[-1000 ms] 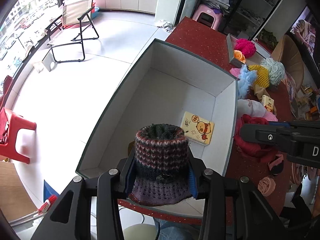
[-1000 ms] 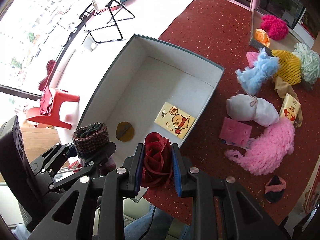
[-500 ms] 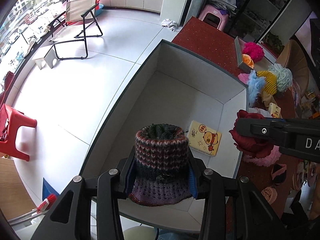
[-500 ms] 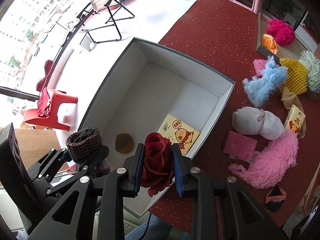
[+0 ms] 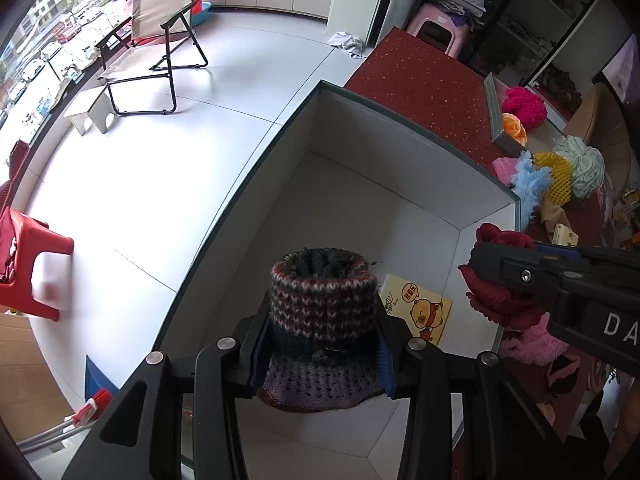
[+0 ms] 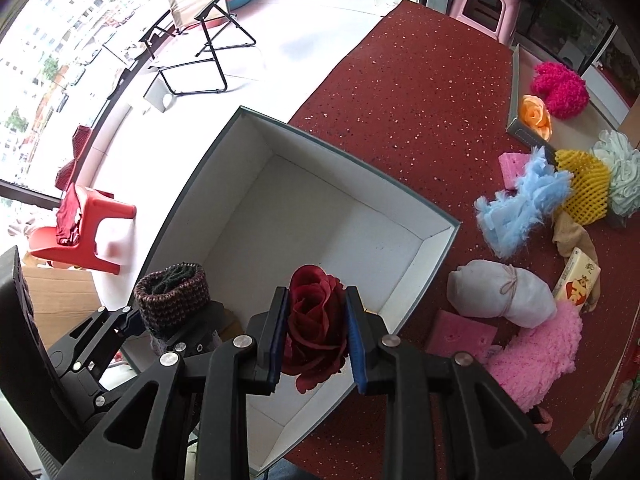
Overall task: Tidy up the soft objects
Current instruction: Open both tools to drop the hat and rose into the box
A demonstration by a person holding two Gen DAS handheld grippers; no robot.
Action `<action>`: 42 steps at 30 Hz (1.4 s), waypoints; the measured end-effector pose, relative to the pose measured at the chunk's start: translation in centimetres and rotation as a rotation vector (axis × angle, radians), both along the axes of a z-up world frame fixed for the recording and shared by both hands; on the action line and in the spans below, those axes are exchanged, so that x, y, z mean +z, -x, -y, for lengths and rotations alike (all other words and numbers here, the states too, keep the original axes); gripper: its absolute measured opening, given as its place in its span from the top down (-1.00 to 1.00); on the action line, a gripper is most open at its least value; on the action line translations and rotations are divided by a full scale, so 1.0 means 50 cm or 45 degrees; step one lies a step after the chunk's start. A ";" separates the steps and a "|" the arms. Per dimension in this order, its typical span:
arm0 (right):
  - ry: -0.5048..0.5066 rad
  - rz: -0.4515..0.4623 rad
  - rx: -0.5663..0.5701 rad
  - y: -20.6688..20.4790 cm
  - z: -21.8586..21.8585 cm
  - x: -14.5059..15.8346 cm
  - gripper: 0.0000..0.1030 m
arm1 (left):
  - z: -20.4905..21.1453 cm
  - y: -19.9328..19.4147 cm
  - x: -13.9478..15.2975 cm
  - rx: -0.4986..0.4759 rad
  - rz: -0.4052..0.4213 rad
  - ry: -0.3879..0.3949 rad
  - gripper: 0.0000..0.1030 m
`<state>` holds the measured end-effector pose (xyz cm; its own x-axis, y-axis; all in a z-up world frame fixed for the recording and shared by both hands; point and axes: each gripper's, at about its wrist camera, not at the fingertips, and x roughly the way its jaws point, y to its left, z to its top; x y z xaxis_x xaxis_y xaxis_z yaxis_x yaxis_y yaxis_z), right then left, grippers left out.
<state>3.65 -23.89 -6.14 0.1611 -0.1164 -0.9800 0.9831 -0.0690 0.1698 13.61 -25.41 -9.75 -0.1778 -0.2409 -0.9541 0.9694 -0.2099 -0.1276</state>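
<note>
Knitted load: the left gripper (image 5: 322,344) was clamped on the striped wool hat (image 5: 323,320), hanging over the white box (image 5: 416,128).
Rose: the right gripper (image 6: 316,336) pinched the red fabric rose (image 6: 316,320) above the box's near corner.
Box floor: a cartoon tissue pack (image 5: 416,308) lay there; something brownish, perhaps another item.
Advice: both loads wanted lowering past the rim before letting go, clear of each other.
Remaining: soft things (image 6: 520,208) waited on the red table (image 6: 420,80).

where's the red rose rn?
The red rose is clamped in the right gripper, over the near right part of the white box; in the left wrist view it shows right of the knitted hat.
</note>
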 end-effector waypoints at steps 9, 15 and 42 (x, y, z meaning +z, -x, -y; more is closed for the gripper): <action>-0.025 -0.004 -0.026 0.009 0.008 -0.032 0.41 | 0.012 0.012 -0.024 0.003 0.035 -0.029 0.15; -0.037 -0.006 -0.041 0.017 0.018 -0.046 0.41 | 0.020 0.014 -0.027 -0.002 0.046 -0.032 0.15; 0.072 -0.007 -0.032 0.010 -0.003 -0.022 -0.99 | 0.002 0.026 -0.002 -0.024 0.064 -0.050 -1.00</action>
<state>3.15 -23.75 -7.23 0.1520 -0.1755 -0.9727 0.9821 -0.0841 0.1686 12.32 -25.52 -9.84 -0.1337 -0.2006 -0.9705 0.9707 -0.2238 -0.0875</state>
